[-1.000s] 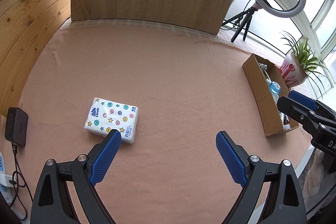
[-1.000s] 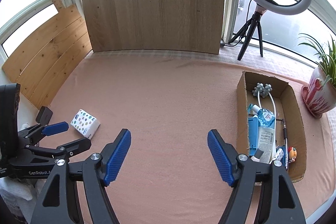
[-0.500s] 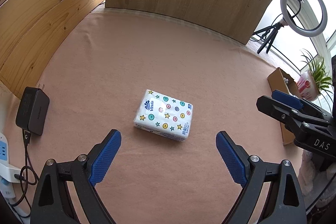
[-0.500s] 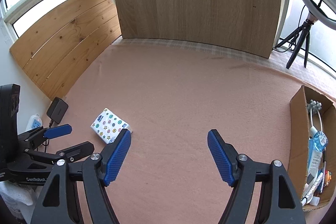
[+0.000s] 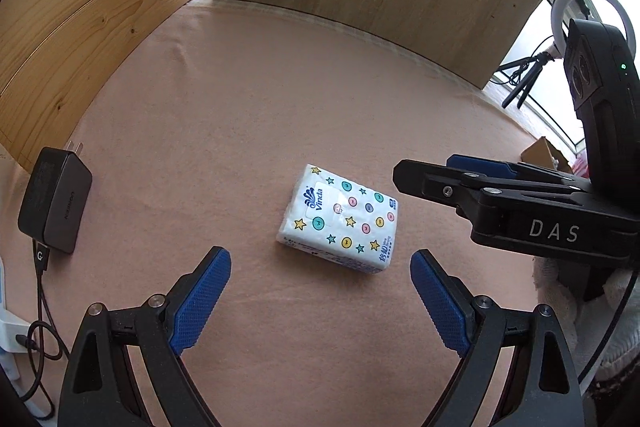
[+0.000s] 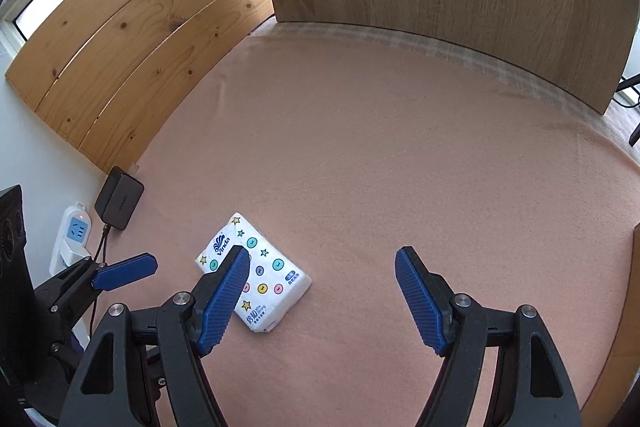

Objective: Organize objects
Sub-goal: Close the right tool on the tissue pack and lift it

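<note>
step: going for the tissue pack [image 5: 339, 223] | where: flat on the pink cloth [image 5: 248, 99], at 12 o'clock from my left gripper [image 5: 320, 297] | both grippers wide open, holding nothing | next: drop left gripper around it, squeeze softly

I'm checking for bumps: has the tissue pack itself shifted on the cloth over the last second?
Cannot tell. The cameras swung left, so the tissue pack changes place in both views, but no fixed thing shows beside it throughout. Nothing touches it.

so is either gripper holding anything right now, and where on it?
Nothing held. Left gripper and right gripper are both open; the tissue pack lies free on the table.
</note>
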{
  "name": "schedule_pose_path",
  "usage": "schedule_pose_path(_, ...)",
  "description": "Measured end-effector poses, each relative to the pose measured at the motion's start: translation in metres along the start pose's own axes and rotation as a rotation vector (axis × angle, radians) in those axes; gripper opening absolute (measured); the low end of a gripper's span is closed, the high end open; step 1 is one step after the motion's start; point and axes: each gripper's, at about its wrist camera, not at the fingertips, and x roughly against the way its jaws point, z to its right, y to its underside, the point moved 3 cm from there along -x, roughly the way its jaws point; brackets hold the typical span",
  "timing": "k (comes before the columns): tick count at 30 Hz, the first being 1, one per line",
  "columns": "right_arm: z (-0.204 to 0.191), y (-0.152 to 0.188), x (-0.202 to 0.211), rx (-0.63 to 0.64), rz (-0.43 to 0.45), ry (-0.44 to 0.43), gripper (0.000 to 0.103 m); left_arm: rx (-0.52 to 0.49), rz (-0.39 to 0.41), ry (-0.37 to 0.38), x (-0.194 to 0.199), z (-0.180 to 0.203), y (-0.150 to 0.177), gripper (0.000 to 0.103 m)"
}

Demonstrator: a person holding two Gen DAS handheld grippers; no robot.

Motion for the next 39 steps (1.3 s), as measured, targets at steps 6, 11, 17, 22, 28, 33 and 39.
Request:
schedule_pose_path(6,-0.005,-0.004,-0.021,-0.022,-0.065,-0.047,0.071,0.025,-0.023,0.025,-0.012,-0.007,0.004,0.088)
schedule_pose_path(11,-0.01,-0.003,-0.034,-0.026,-0.121,-0.079,0.059,0.048,-0.029,0.061,-0.02,-0.008,0.005,0.084)
schedule_pose_path(17,-0.01,0.004,-0.041,-0.085,-0.165,-0.158,0.043,0.064,-0.045,0.113,-0.033,-0.007,0.003,0.059)
schedule_pose_path(22,-0.008,0.01,-0.039,-0.106,-0.173,-0.183,0.038,0.062,-0.043,0.132,-0.037,-0.002,0.006,0.055)
schedule_pose_path(28,-0.005,0.02,-0.033,-0.11,-0.181,-0.205,0.033,0.044,-0.034,0.138,-0.038,0.012,0.009,0.05)
schedule_pose_path(33,0.003,0.032,-0.023,-0.111,-0.171,-0.193,0.031,0.009,-0.031,0.136,-0.038,0.032,0.018,0.05)
schedule_pose_path(39,0.02,0.056,0.001,-0.14,-0.141,-0.176,0.03,-0.02,-0.041,0.173,-0.033,0.065,0.03,0.049)
